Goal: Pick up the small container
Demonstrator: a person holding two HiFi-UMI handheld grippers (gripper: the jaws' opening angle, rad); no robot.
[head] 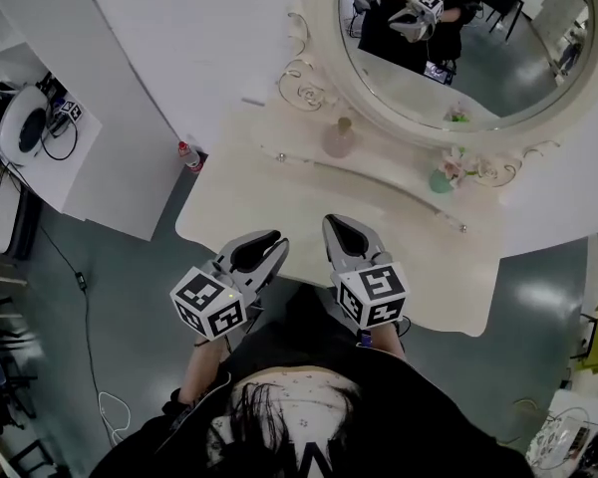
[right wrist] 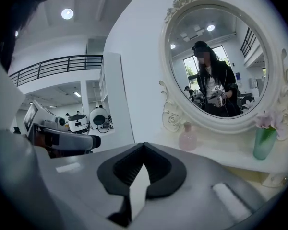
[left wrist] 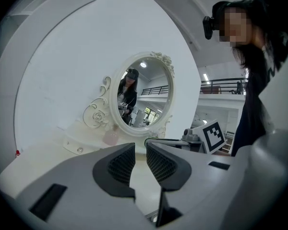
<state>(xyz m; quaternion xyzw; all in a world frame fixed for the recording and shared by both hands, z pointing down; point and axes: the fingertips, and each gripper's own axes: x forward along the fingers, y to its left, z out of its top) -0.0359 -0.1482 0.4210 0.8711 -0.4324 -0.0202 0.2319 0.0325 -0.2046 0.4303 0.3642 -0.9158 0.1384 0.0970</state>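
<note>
Left gripper (head: 268,244) and right gripper (head: 340,229): jaws closed, empty, at dresser (head: 429,267) front edge. Small container (head: 340,137) stands at 12 o'clock below mirror (head: 518,63), untouched. Remaining: approach, open, grasp, lift.

the mirror (head: 498,63) is cut off by the head view's top edge
</note>
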